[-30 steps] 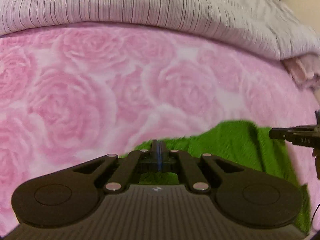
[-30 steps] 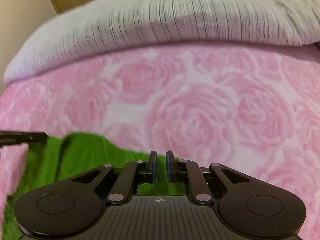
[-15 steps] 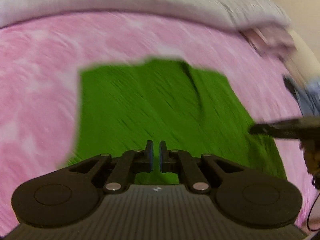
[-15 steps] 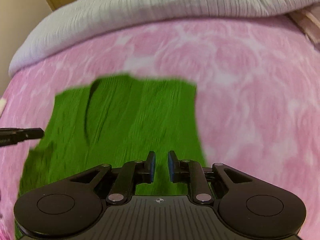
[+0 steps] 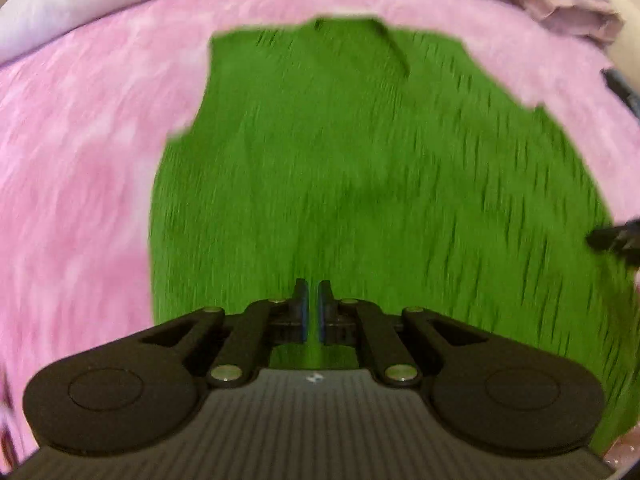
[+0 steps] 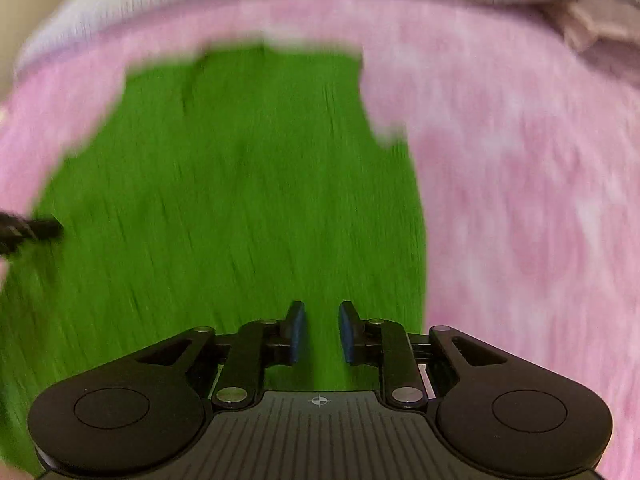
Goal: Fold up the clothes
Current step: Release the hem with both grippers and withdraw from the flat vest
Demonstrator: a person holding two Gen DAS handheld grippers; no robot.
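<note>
Garment: we see a bright green ribbed knit garment (image 5: pixel 360 184) lying spread flat on a pink fleece blanket with a rose pattern (image 5: pixel 80 184). In the right wrist view the same green garment (image 6: pixel 224 200) fills the left and middle part, and the pink blanket (image 6: pixel 532 220) lies to its right.

Shape of garment: the far edge is narrower than the near part, with a step on each side; one dark crease runs down from the far edge. Both views are blurred, so we cannot tell finer details.

Left gripper: we hold the black left gripper (image 5: pixel 313 312) above the near part of the green garment. Its two blue-padded fingers (image 5: pixel 301 312) stand a small gap apart, with green cloth visible through the gap and nothing between them. We cannot tell if the tips touch the cloth.

Right gripper: the black right gripper (image 6: pixel 319 332) is also above the near part of the garment, close to its right edge. Its fingers (image 6: pixel 297 334) are wider apart than those of the left one and hold nothing.

Each gripper seen by the other: a dark tip shows at the side edge of each view, over the garment.

Surroundings: behind the blanket lies a pale grey striped cover (image 5: pixel 120 4), and a folded pinkish cloth (image 5: pixel 572 8) sits at the far right.
</note>
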